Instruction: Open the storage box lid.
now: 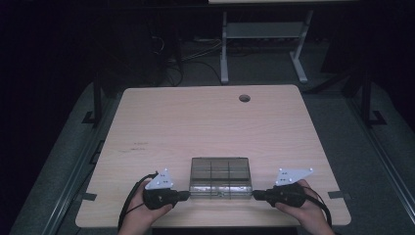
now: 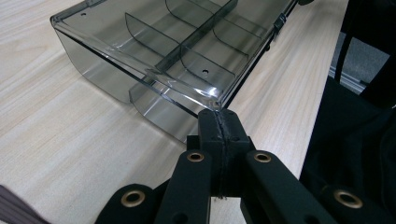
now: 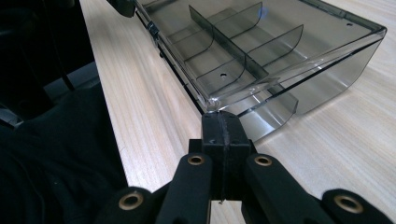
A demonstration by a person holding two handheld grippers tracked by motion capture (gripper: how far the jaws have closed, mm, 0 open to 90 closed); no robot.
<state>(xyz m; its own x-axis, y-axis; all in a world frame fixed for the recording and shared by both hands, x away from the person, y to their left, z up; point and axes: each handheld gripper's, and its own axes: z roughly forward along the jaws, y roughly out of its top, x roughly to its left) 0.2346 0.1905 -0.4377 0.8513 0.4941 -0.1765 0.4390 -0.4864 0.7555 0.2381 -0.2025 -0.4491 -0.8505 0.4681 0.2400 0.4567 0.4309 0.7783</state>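
A clear box sits near the table's front edge. The left gripper and right gripper touch its near corners, jaws pressed together, empty.

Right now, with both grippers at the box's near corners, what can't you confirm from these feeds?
- Lid latch: in the left gripper view the clear box's front clasps sit far off along the near edge, too small to tell whether they are fastened.
- Grip: the left gripper and right gripper have jaws pressed together at the corners; whether they pinch the lid lip or merely touch it is hidden by the jaws.
- Contents: the high view is too dim and small to show compartments clearly.
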